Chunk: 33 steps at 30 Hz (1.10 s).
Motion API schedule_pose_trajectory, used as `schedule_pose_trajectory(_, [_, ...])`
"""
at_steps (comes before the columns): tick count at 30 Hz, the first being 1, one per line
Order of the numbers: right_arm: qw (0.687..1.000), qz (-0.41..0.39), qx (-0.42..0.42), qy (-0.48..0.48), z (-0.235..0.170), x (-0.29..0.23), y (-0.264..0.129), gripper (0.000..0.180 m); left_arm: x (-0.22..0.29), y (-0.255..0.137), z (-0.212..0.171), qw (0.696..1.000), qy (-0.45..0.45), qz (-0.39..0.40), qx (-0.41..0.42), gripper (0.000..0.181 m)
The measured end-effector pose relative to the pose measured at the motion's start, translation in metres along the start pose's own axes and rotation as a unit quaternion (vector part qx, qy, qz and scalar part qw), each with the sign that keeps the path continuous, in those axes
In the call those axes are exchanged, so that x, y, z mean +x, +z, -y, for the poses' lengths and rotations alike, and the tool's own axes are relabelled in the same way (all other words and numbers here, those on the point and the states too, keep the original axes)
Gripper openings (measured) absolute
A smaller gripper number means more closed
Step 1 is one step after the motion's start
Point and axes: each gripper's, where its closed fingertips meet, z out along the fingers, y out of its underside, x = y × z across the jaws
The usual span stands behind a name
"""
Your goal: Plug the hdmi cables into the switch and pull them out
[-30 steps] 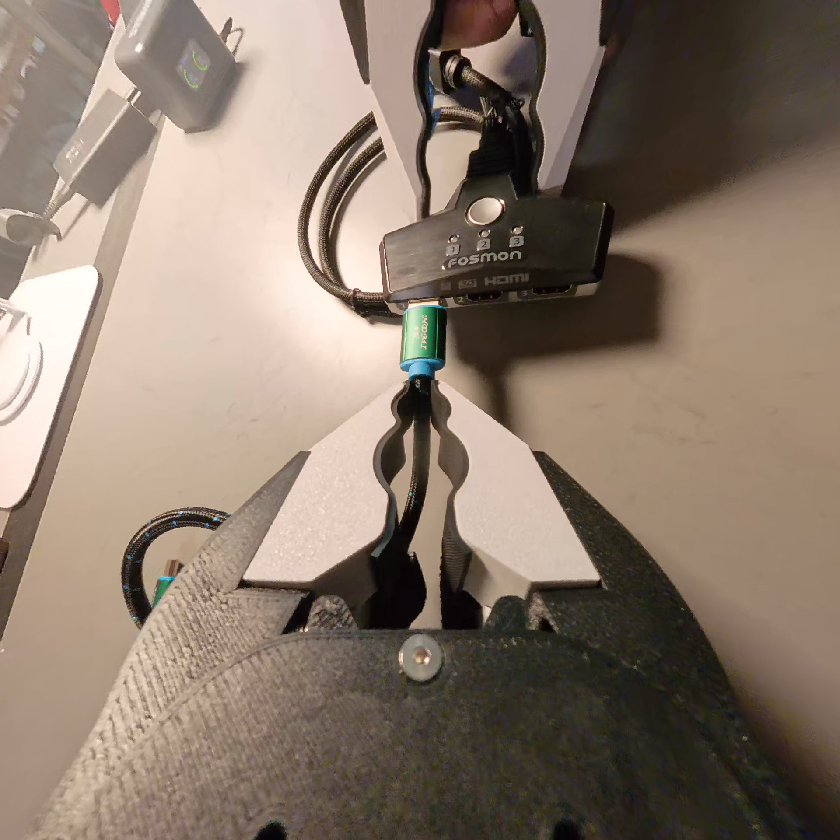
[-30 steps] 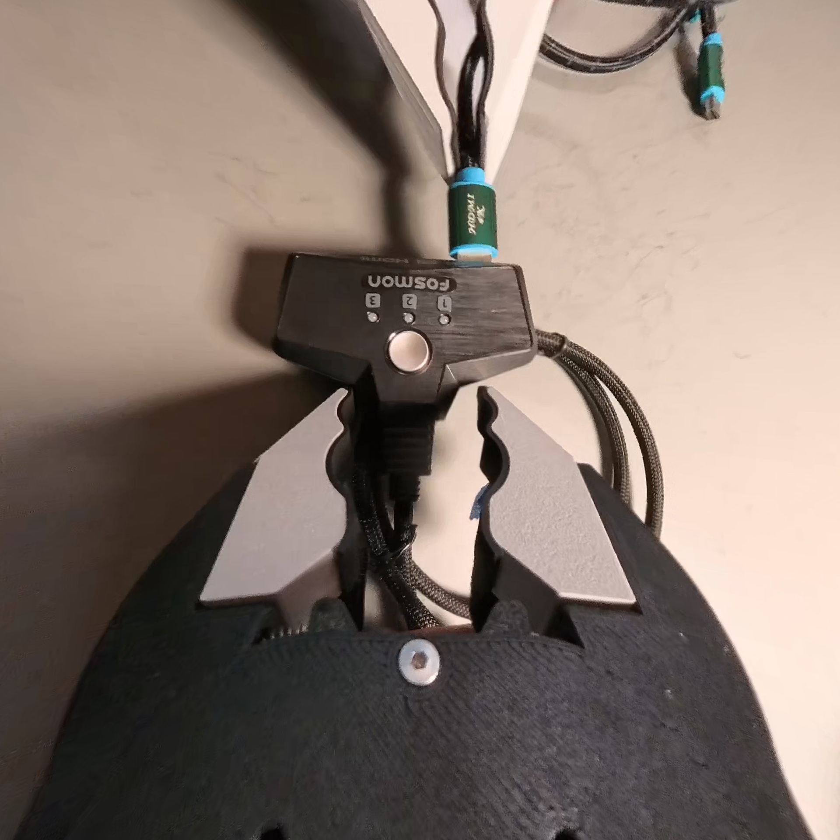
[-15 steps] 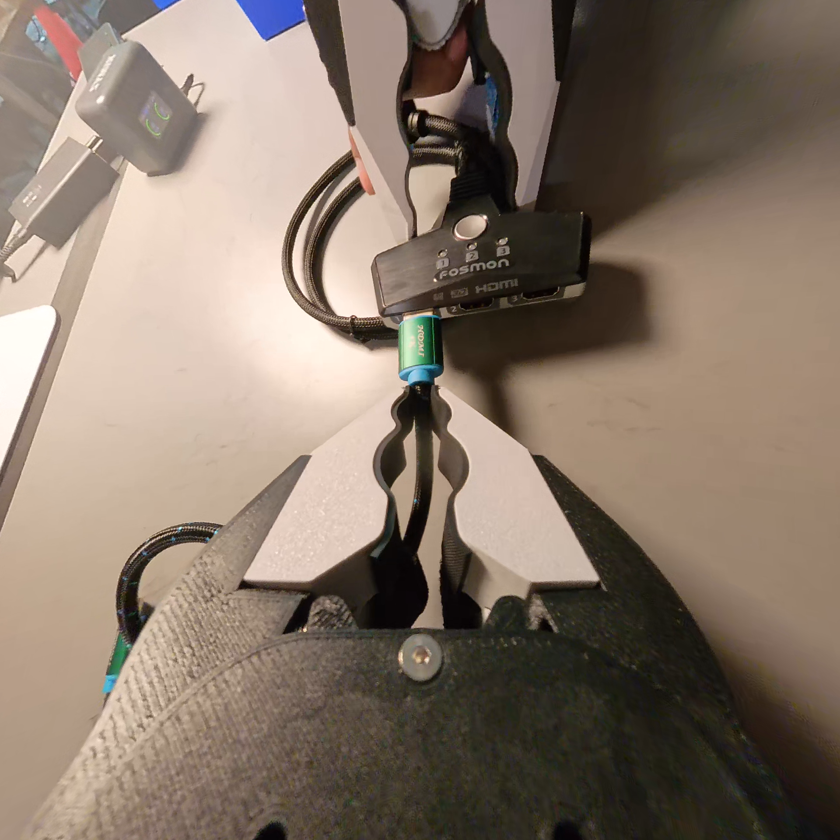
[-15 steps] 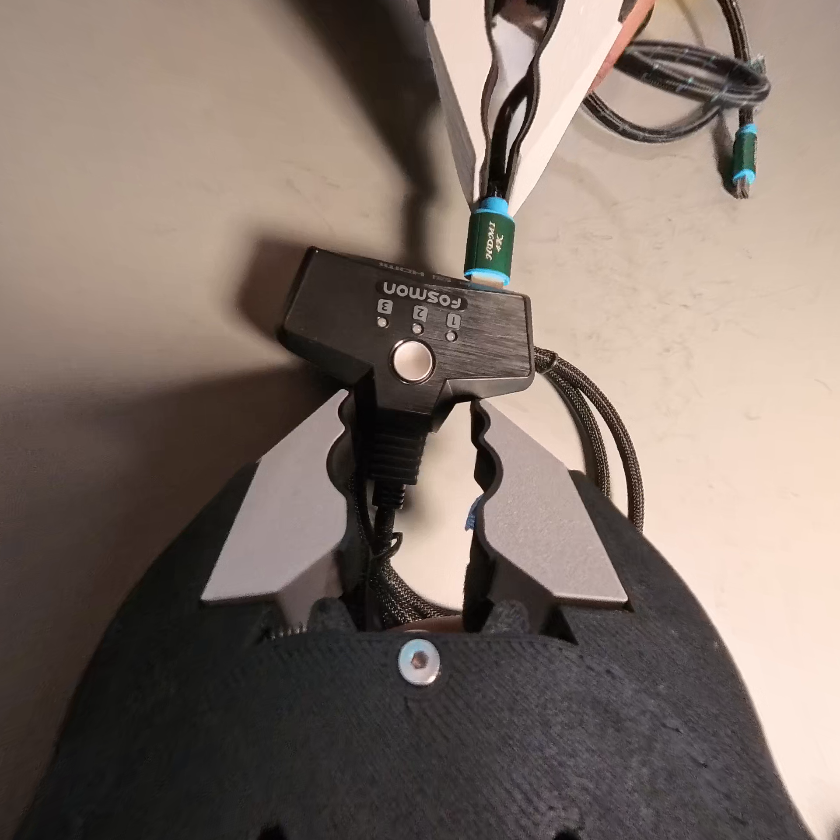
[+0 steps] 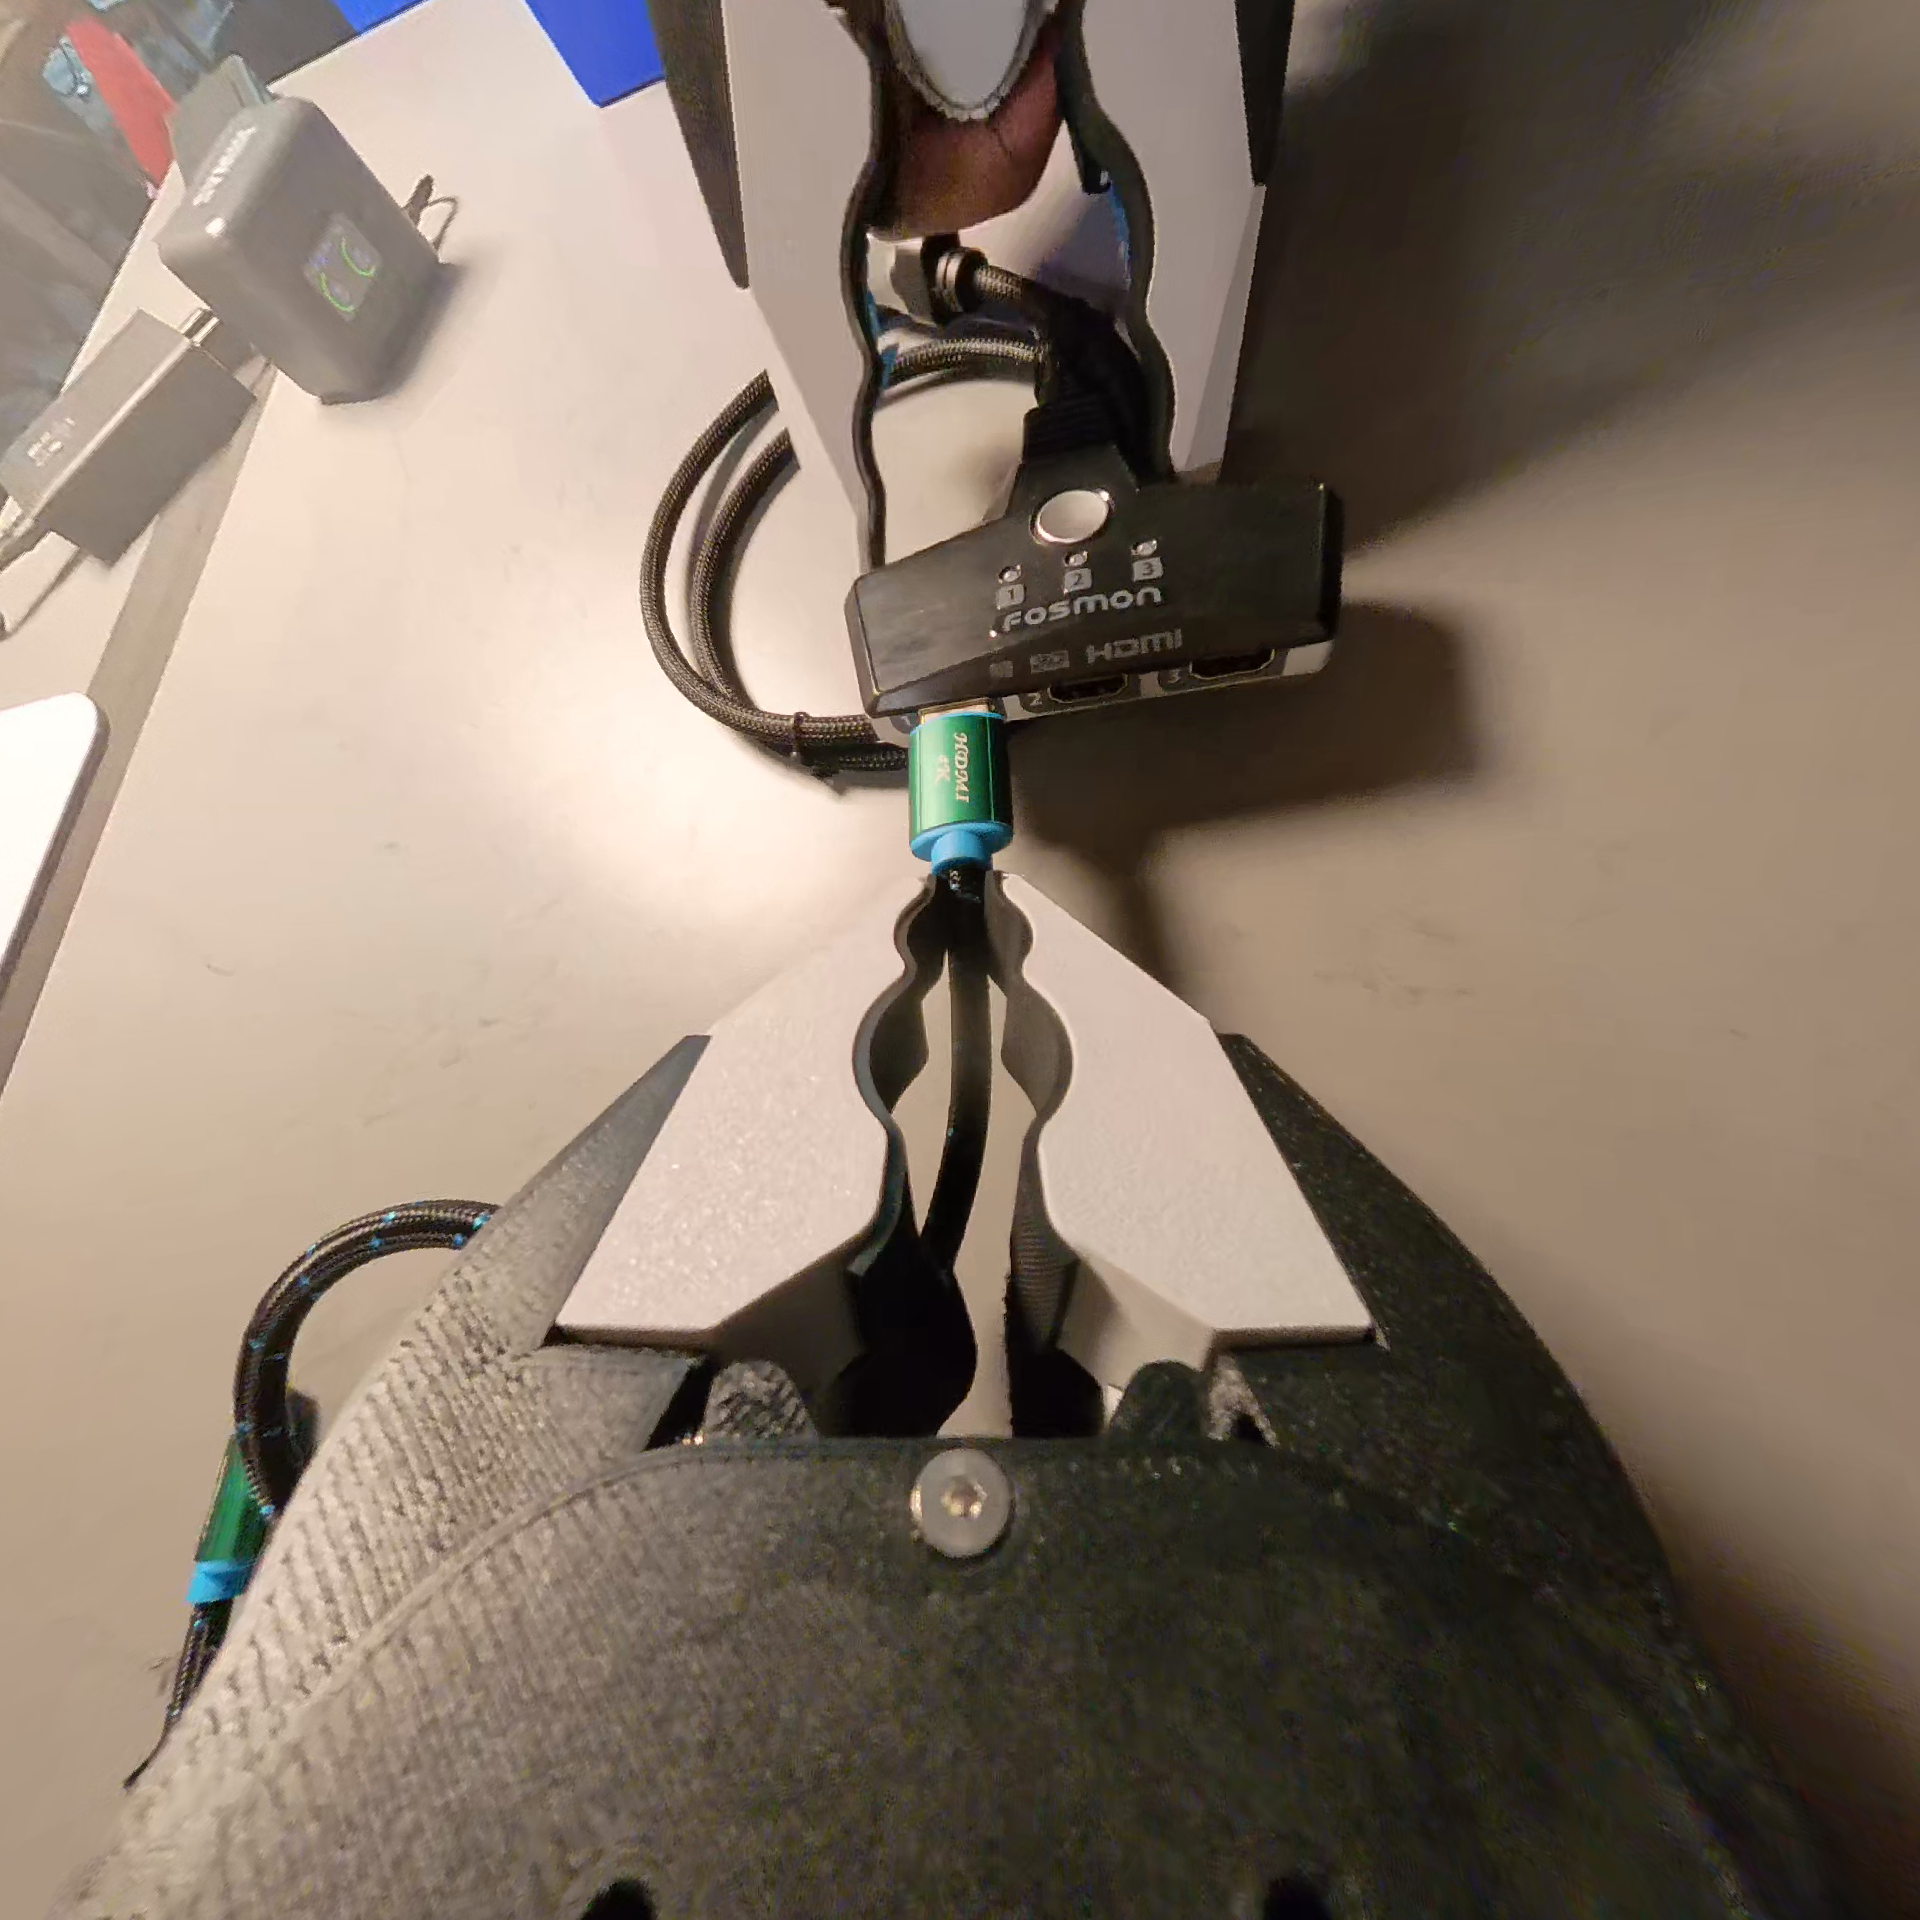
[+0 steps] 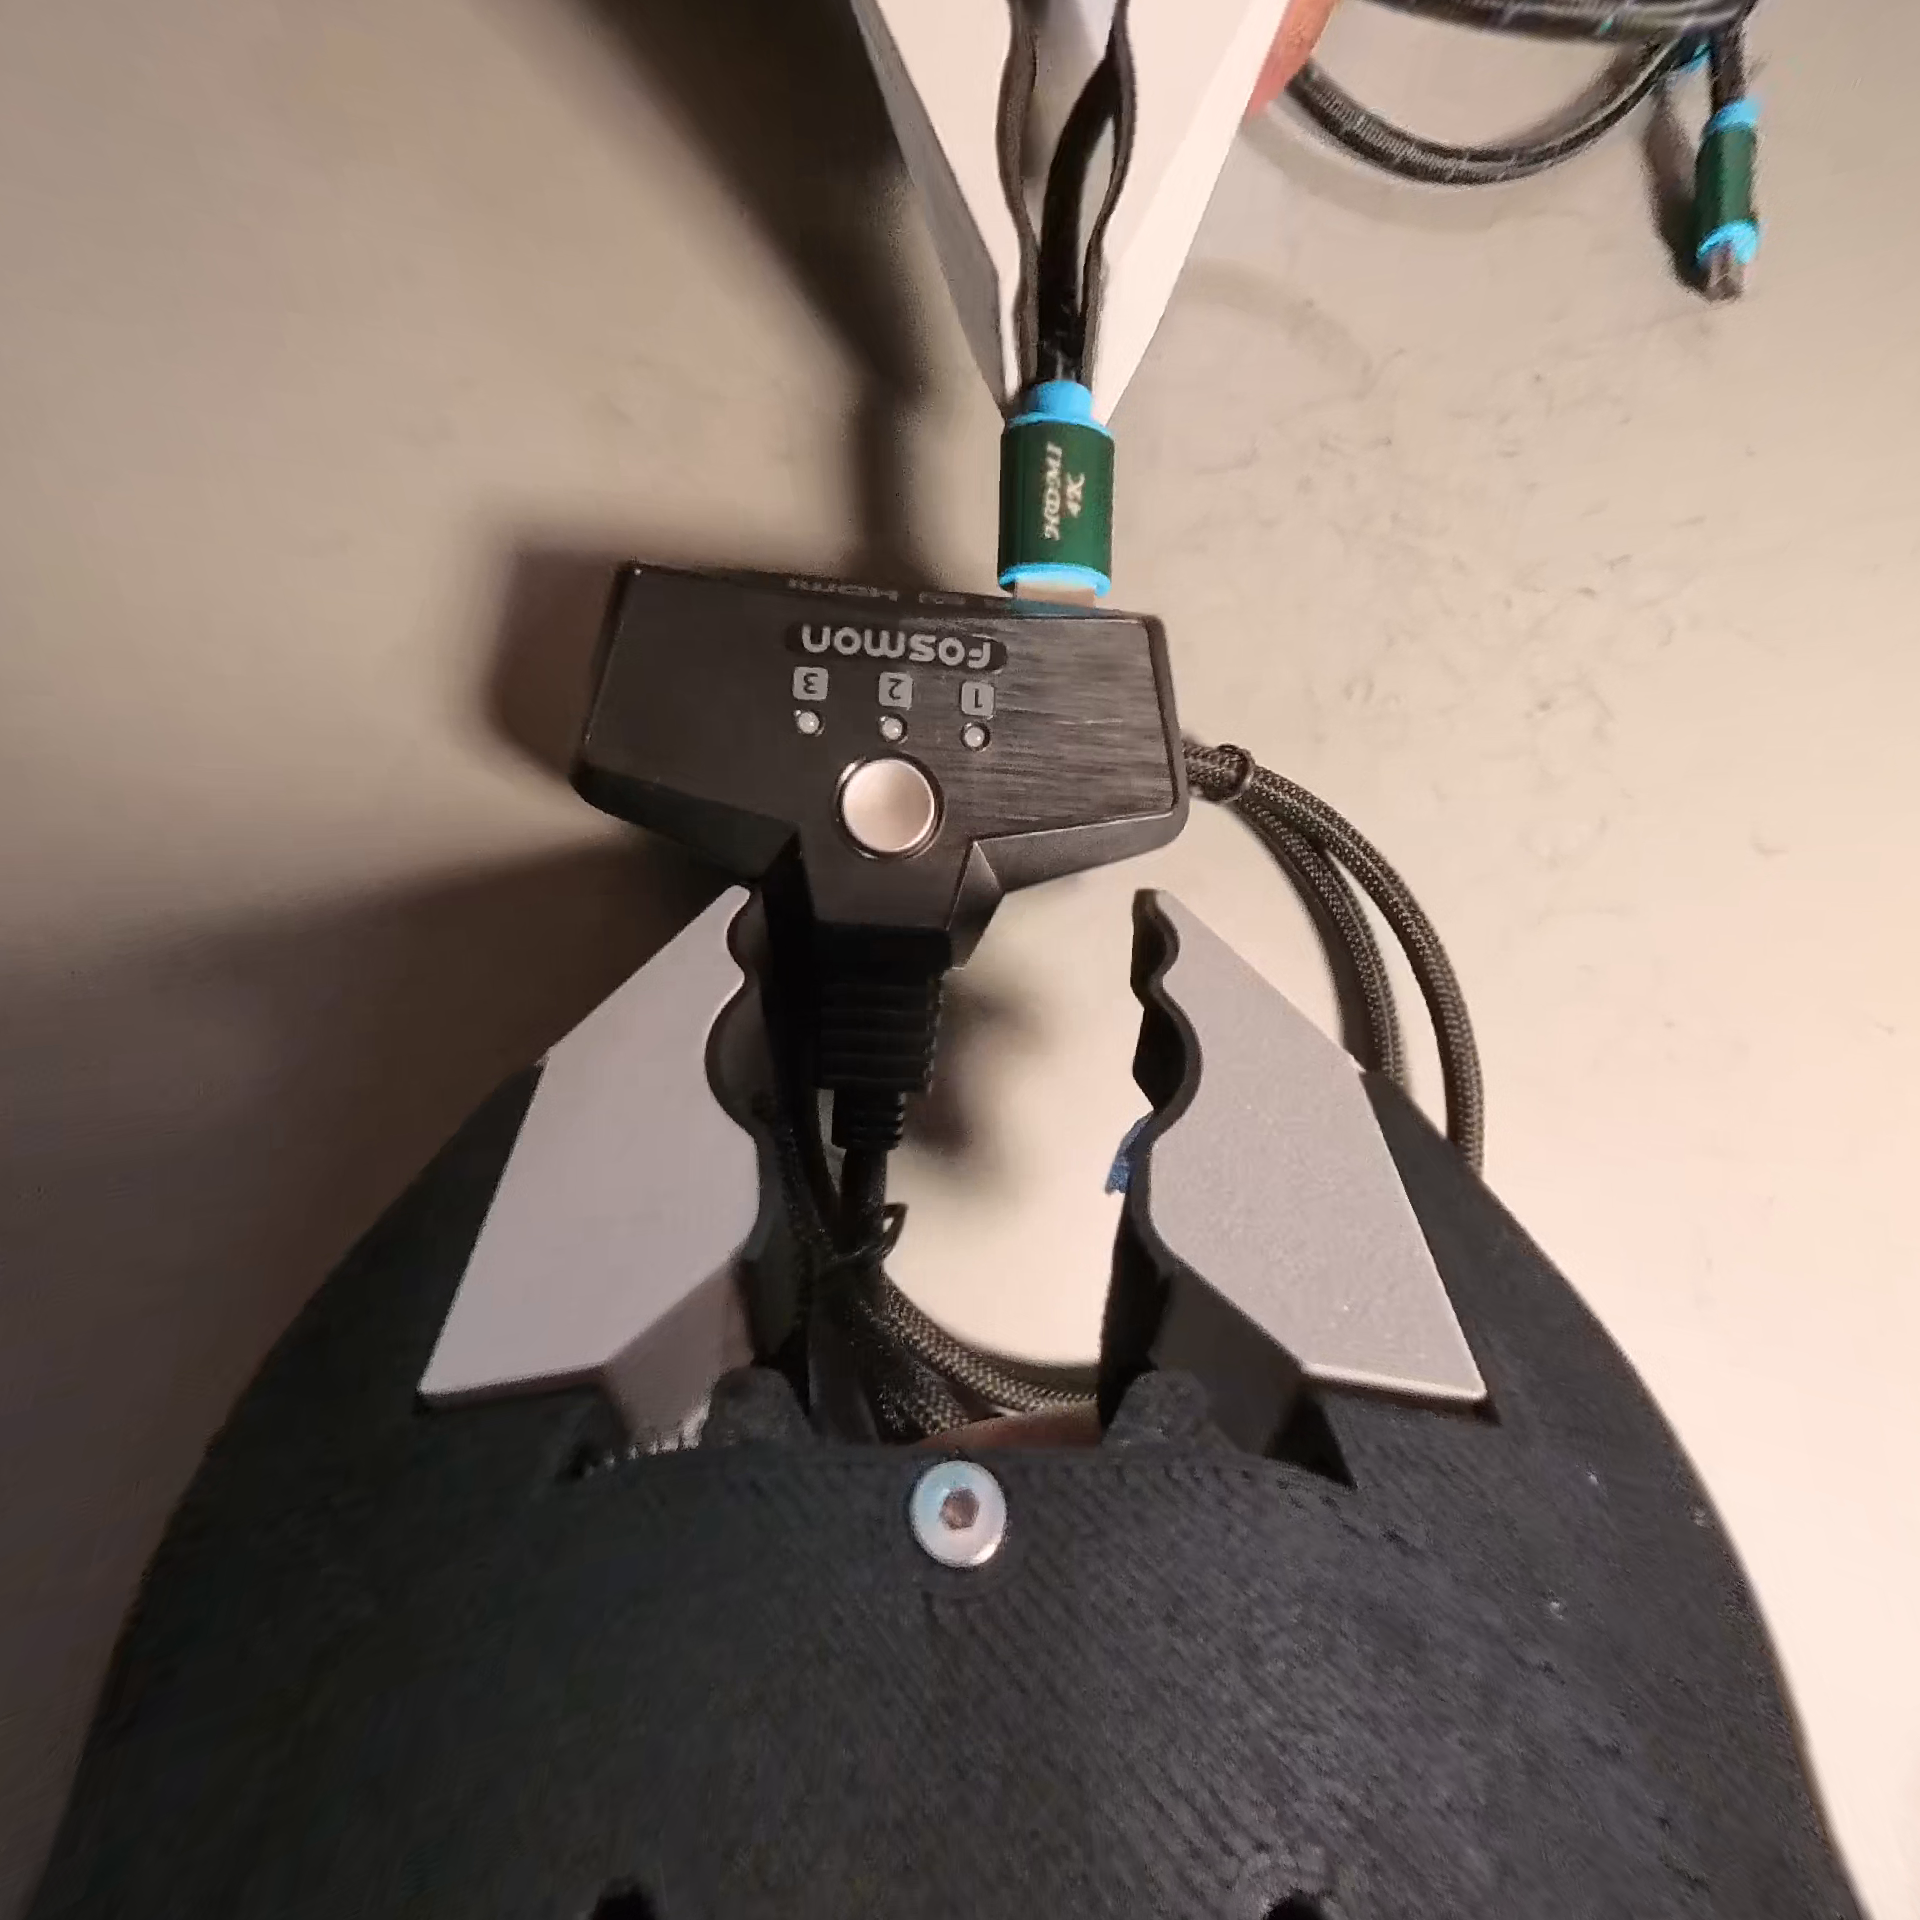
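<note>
One green HDMI plug (image 5: 958, 774) sits in the switch (image 6: 883, 717); left gripper (image 5: 964, 904) pinches its cable for control, while right gripper (image 6: 940, 920), jaws parted, loosely straddles the switch's tail.

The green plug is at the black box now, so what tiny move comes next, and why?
Probably a short straight push. The green plug sits at the end port of the switch, but bare metal shows at its tip, so it looks only partly in. The left gripper pinches its cable; the right gripper braces the switch.

Black brushed switch (image 6: 883, 717) with silver button (image 6: 886, 805), centre frame; green plug (image 6: 1055, 509) with blue collars above it; black braided cable (image 5: 961, 1060), blue-flecked at lower left; beige table (image 5: 468, 831)
</note>
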Motion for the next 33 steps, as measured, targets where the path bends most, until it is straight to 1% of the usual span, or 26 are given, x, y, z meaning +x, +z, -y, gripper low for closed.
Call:
schedule_pose_trajectory(1, [1.000,0.007,-0.002,0.001,0.000,-0.003,0.000,0.070,0.000,0.000,0.001,1.000,0.000,-0.001,0.002,0.006])
schedule_pose_trajectory(3, [1.000,0.022,-0.002,-0.001,0.002,-0.009,0.001,0.064,0.001,0.000,0.004,1.000,-0.002,-0.004,0.011,0.005])
schedule_pose_trajectory(7, [1.000,0.023,0.000,-0.009,0.004,-0.011,0.002,0.061,0.003,0.001,0.003,1.000,-0.011,-0.014,0.011,0.004])
schedule_pose_trajectory(17, [0.999,0.037,0.010,-0.030,0.007,-0.014,0.002,0.060,0.008,0.001,0.006,0.999,-0.018,-0.037,0.017,0.004])
schedule_pose_trajectory(24, [0.999,0.028,0.007,-0.014,0.006,-0.008,0.003,0.060,0.001,0.004,0.004,0.999,-0.031,-0.017,0.008,0.003])
schedule_pose_trajectory(26, [1.000,0.007,0.010,-0.011,0.005,-0.001,0.001,0.060,-0.005,0.004,0.005,0.999,-0.034,0.003,0.010,0.004])
schedule_pose_trajectory(28, [0.999,-0.017,0.030,0.004,0.008,0.011,-0.005,0.062,-0.020,0.001,0.011,0.998,-0.037,0.045,0.023,0.005])
schedule_pose_trajectory(29, [0.999,-0.024,0.044,0.014,0.009,0.016,-0.010,0.059,-0.030,-0.002,0.014,0.996,-0.037,0.074,0.028,0.008])
schedule_pose_trajectory(31, [0.997,-0.042,0.060,0.030,0.010,0.026,-0.016,0.042,-0.050,-0.008,0.015,0.990,-0.031,0.136,0.019,0.020])
schedule_pose_trajectory(32, [0.996,-0.055,0.055,0.037,0.007,0.032,-0.017,0.041,-0.059,-0.012,0.014,0.986,-0.035,0.164,0.016,0.028])
schedule_pose_trajectory(33, [0.996,-0.065,0.042,0.041,0.001,0.036,-0.016,0.041,-0.066,-0.016,0.016,0.982,-0.050,0.182,0.028,0.030])
